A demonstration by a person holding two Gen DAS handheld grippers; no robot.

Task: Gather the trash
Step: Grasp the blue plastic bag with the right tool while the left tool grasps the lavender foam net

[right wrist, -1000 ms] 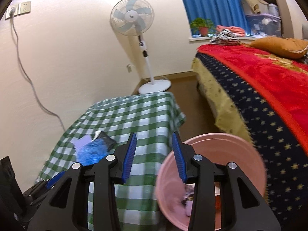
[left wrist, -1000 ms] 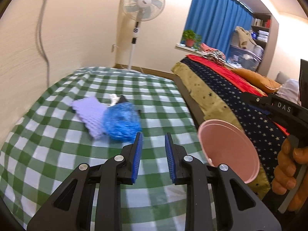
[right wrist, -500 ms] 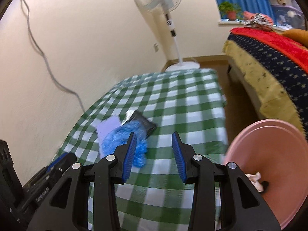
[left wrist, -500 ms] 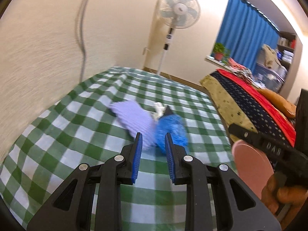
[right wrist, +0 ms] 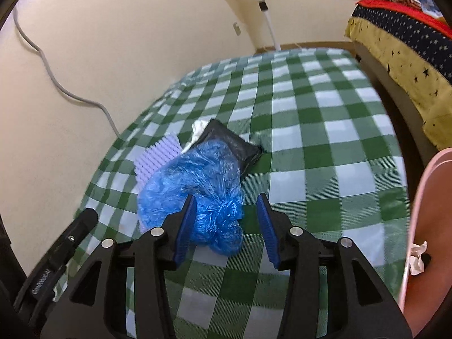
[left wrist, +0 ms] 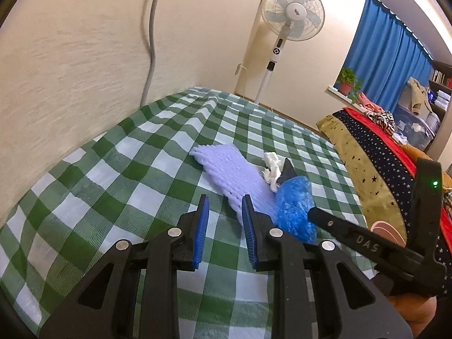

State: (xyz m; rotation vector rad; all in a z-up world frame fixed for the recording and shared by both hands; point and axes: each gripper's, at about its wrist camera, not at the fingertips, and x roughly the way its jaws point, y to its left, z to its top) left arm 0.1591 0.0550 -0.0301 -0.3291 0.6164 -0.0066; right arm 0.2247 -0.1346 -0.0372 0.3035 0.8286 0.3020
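- Two grippers are in over the checked tablecloth (left wrist: pixel 118 175), and the trash sits in one heap dead ahead of them.
- Right gripper (right wrist: pixel 226 223) has the better line: its jaws have just been opening and stand spread, with the crumpled blue plastic bag (right wrist: pixel 195 189) bulging between the tips, nearer the left pad. Whether that pad touches the plastic, I can't say; no squeeze shows.
- Left gripper (left wrist: pixel 224 226) is narrowly parted with nothing between the pads, only cloth.
- Ahead of it and just off to its right lies the purple foam net (left wrist: pixel 234 175), a long strip running away from the gripper, angled up to the left.
- Blue bag overlaps the net's near end; a white tissue wad (left wrist: pixel 272 166) and a black wrapper (right wrist: pixel 234 147) sit beyond the bag, touching it.
- Pink bin (right wrist: pixel 426 226) waits off the right gripper's right side, by the table's edge, scraps already inside.
- My read: the right hand is nearer the bag and only needs to close, then swing right to the bin.
- Left hand would need to shift right to straddle the net across its narrow width.
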